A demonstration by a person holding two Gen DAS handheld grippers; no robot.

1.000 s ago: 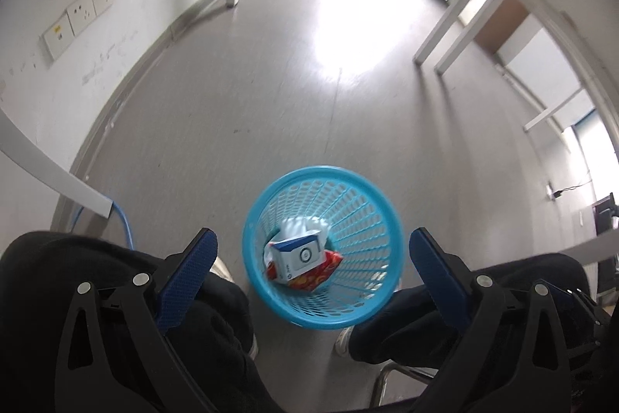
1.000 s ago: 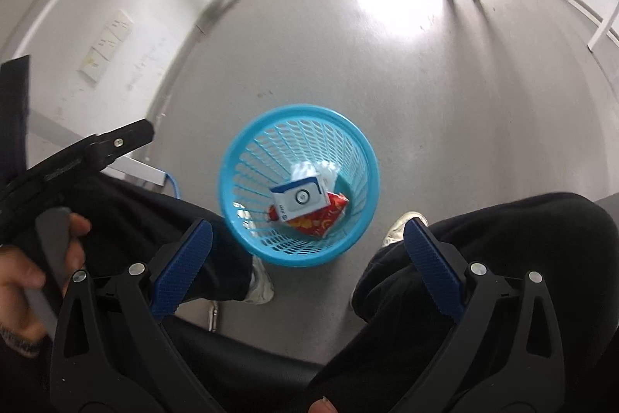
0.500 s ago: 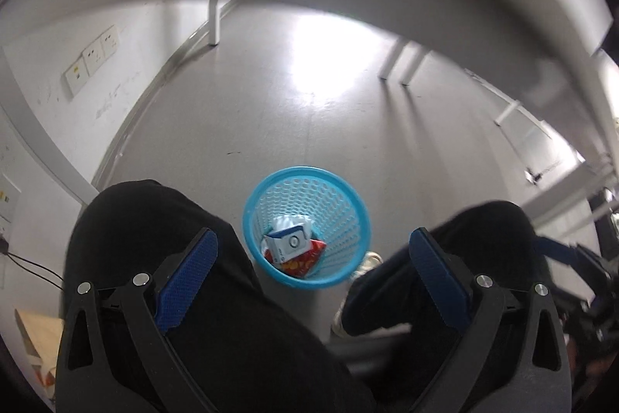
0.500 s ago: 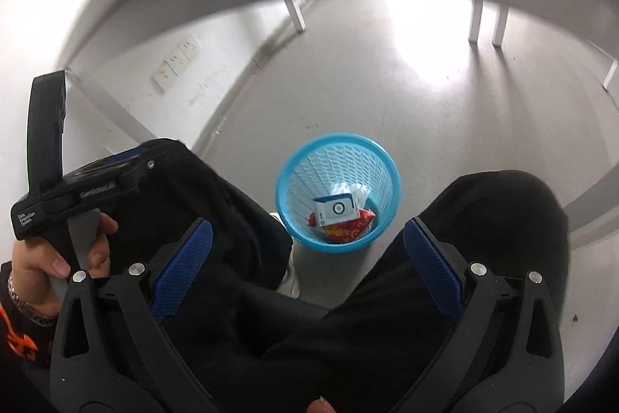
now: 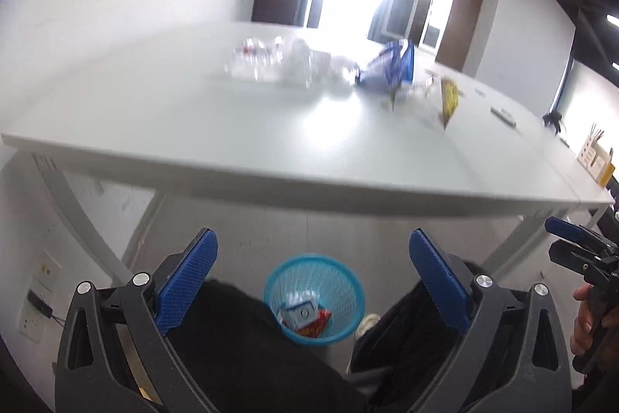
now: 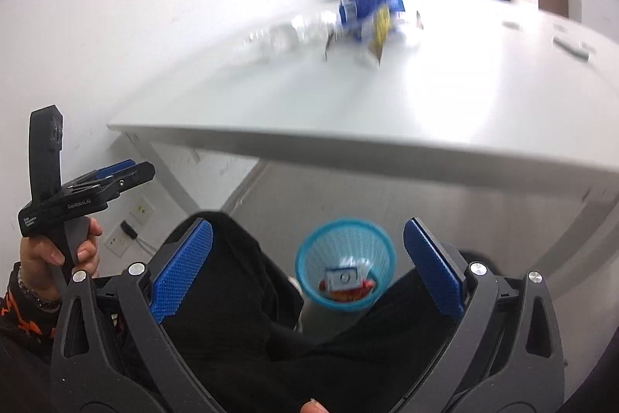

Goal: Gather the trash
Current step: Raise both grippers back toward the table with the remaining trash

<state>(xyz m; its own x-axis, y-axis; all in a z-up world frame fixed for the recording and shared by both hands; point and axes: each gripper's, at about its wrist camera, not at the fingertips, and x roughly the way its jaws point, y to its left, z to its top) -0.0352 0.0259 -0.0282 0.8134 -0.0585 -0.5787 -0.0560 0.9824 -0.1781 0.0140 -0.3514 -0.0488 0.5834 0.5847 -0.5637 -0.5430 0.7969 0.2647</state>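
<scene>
Tabletop litter (image 5: 340, 72) blurred beyond telling, both views.

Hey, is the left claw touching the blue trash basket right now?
Apart. The left wrist view shows the left claw open and empty, raised near table height, while the blue trash basket stands on the floor far below, between the person's legs.

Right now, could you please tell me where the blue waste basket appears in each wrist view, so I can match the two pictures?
Left wrist view: the blue waste basket sits low at centre, on the floor between the person's knees, below the table edge.
Right wrist view: it sits low, right of centre, close to the right finger.
Shared landmark: the white and blue carton lying inside it on a red wrapper.
</scene>
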